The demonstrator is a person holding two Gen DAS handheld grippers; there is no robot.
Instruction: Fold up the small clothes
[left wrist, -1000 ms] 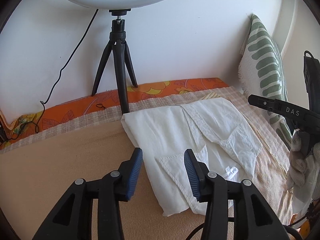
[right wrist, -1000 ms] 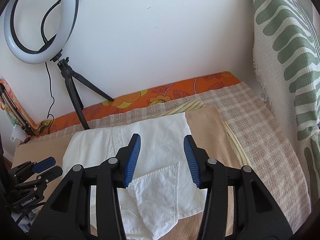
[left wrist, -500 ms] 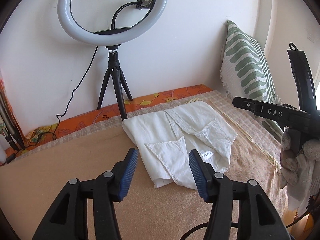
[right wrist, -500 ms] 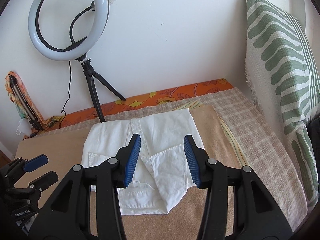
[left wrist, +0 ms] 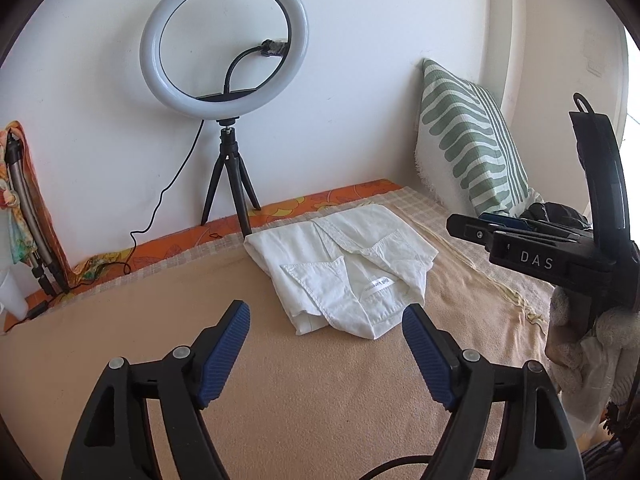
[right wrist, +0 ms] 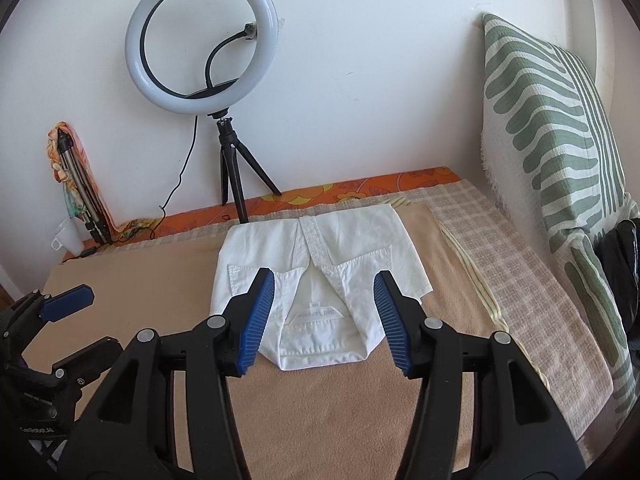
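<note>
- The big tan blanket (right wrist: 340,412) covers the bed, and a checked cloth (right wrist: 520,264) lies along its right side and its far edge.
- An orange flowery sheet (right wrist: 400,182) peeks out along the white wall (right wrist: 360,60).
- A green and white striped pillow (right wrist: 552,132) leans up in the right corner.
- A round ring light (left wrist: 224,40) stands on a small black tripod (left wrist: 232,188) by the wall, just behind the clothes. Its black cord (left wrist: 176,184) hangs down to the sheet.
- The white folded shirt (right wrist: 320,264) lies flat on the tan blanket, in the middle toward the far side. Its collar end points at the cameras, and a small label (right wrist: 316,314) shows inside it.
- The left gripper (left wrist: 326,354) hangs over the bare blanket, near the shirt but not touching it. Its two blue fingers (left wrist: 224,356) are wide apart and hold nothing.
- The right gripper (right wrist: 324,320) hangs over the near end of the shirt. Its blue fingers (right wrist: 258,320) are wide apart too, one on each side of the collar, and hold nothing. I cannot tell if they touch the cloth.
- A folded stand with a bright cloth (right wrist: 72,176) wrapped on it leans on the wall at the left.
- A small white cup (right wrist: 70,236) sits by the wall, next to that stand.
</note>
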